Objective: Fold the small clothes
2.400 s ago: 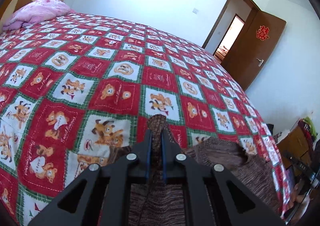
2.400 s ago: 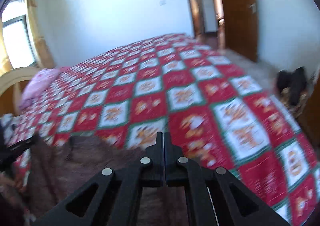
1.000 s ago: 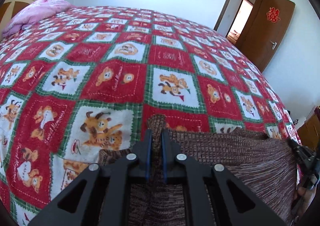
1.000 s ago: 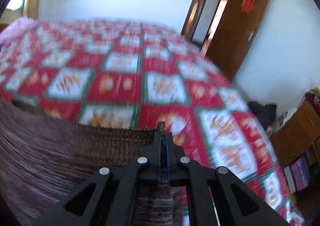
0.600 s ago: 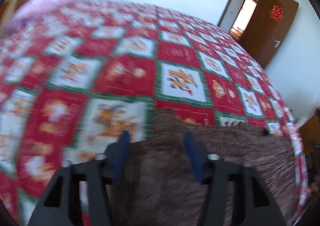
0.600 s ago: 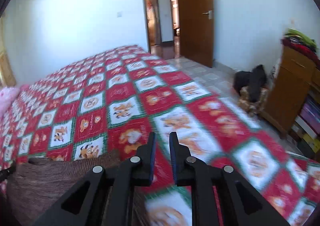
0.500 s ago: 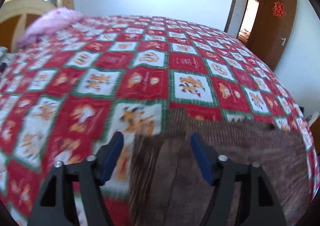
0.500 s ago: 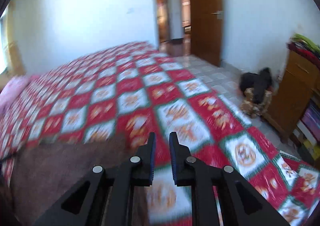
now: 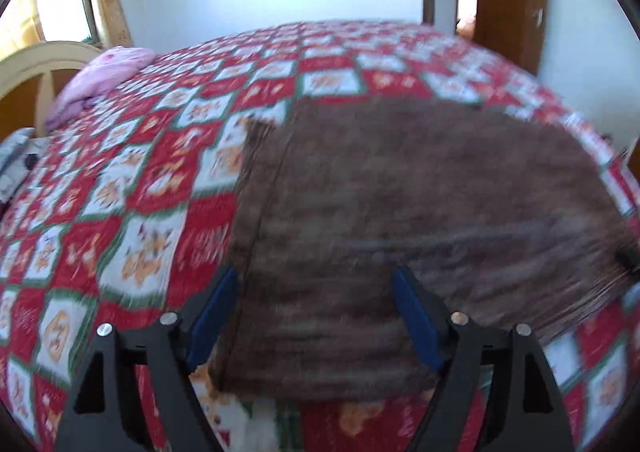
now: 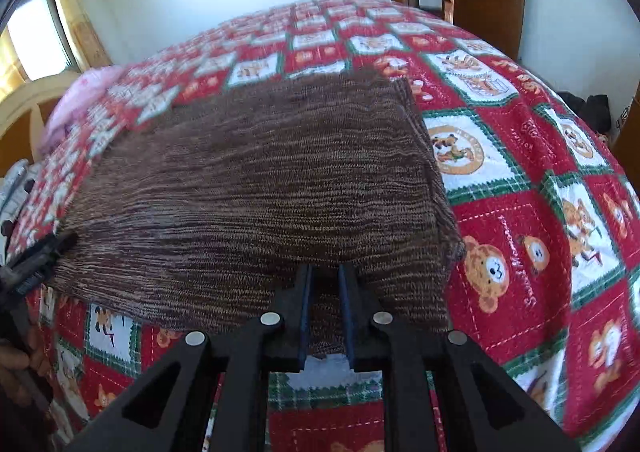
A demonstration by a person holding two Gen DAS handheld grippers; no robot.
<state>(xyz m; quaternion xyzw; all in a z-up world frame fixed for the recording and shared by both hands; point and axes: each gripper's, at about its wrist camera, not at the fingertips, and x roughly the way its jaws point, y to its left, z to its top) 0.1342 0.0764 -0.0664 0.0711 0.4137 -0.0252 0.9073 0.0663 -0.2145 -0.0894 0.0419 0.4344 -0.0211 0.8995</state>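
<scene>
With the left hand-held gripper (image 9: 312, 316) opening and the right (image 10: 325, 308) slightly apart, both empty, the knit (image 10: 256, 188) is lying folded on the bed (image 10: 520, 220), needing regrasping.

One brown knit garment (image 10: 248, 188) is lying on one bed (image 10: 520, 220); one pink pillow (image 9: 108, 72) is sitting there.

Left gripper (image 9: 314, 308) points down, its jaws wide and opening. Right gripper (image 10: 325, 312) points down too, jaws slightly parted, gripping nothing.
</scene>
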